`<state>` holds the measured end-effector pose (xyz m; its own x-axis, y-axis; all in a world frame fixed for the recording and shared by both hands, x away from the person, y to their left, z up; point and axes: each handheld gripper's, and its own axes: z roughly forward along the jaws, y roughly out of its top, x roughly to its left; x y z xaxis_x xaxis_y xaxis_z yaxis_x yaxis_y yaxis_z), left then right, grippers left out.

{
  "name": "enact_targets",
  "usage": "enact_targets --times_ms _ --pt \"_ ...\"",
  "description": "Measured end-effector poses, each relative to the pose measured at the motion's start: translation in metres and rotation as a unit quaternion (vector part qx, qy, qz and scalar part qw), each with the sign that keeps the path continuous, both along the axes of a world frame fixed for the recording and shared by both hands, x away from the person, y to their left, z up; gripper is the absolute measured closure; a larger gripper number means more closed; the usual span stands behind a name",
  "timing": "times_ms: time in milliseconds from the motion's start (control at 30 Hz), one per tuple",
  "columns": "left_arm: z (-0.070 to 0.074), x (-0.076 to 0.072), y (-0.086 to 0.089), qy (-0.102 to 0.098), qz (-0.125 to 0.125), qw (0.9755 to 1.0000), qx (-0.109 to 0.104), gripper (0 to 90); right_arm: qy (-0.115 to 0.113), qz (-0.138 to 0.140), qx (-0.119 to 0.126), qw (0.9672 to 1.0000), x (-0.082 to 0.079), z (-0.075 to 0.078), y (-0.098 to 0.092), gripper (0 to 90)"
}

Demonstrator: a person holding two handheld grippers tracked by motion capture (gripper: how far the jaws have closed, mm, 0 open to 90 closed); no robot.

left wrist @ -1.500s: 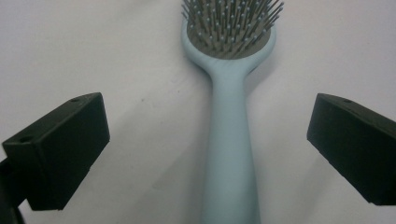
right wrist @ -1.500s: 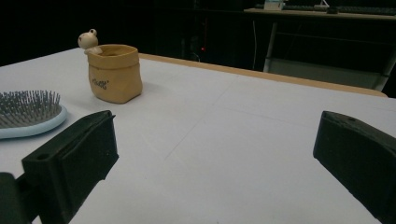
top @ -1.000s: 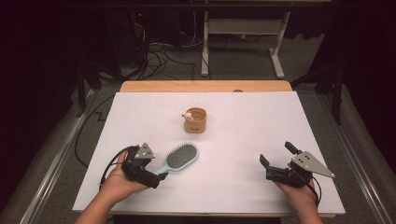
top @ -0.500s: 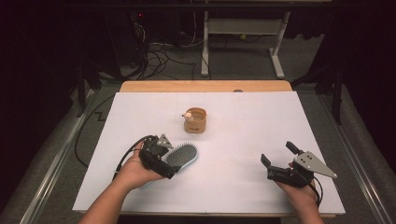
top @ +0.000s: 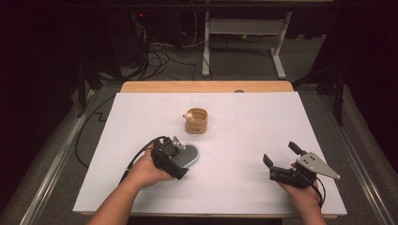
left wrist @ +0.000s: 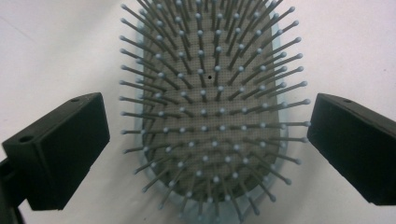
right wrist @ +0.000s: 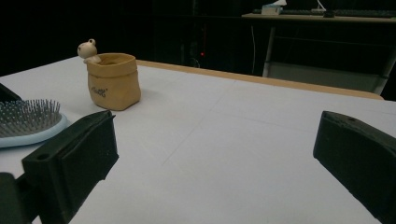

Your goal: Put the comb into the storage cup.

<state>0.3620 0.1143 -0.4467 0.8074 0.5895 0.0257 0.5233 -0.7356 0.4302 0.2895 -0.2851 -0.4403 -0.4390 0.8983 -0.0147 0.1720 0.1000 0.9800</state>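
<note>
On the white tabletop (top: 244, 140), toward my left, I see the left hand-held gripper (top: 180, 161) sitting over the hairbrush (top: 190, 153), which lies bristles-up. In the left gripper view its two black jaws stand apart on either side of the brush head (left wrist: 212, 116), pale blue rim and grey bristle pad between them, neither jaw touching it as far as I can tell. My right hand-held gripper (top: 280, 159) rests near the right front of the tabletop, well apart from the brush, jaws spread and holding nothing; in the right gripper view I see bare white surface between them. Farther back, near the middle, stands a small tan pouch-shaped pot (top: 196, 122) with a little pale figure (right wrist: 87, 48) perched at its rim. The pot is upright, just beyond the brush and not touching it.
</note>
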Motion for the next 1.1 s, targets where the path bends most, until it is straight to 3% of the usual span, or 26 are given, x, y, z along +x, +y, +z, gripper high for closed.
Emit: enact_targets --times_ms 133,267,367,600,733,1100 --pt "-0.0046 0.0024 -0.0006 0.005 0.006 0.9999 0.007 0.0 -0.002 -0.001 -0.002 1.0 -0.0012 0.0009 0.0003 0.0" --pt "-0.005 0.0024 -0.0025 0.001 0.007 1.0 0.0 0.0 -0.002 -0.001 -0.001 1.0 -0.0011 0.0006 -0.0001 0.0" --pt "-0.007 0.002 -0.004 0.003 0.006 0.9999 0.008 0.4 0.0 0.001 0.0 1.0 -0.0007 -0.0002 0.001 0.0" --pt "-0.0084 0.0048 -0.0033 0.013 0.01 0.9999 0.0 1.0 0.0 0.001 -0.001 1.0 -0.0005 -0.0002 0.0012 0.0" --pt "-0.01 0.0094 -0.0019 0.03 0.014 0.9994 -0.008 0.4 -0.002 0.0 0.0 1.0 -0.0011 0.0007 0.0003 0.0" --pt "-0.0103 0.0097 -0.0018 0.032 0.015 0.9993 -0.01 0.2 -0.001 0.001 0.0 1.0 -0.0002 -0.0002 0.0011 0.0"
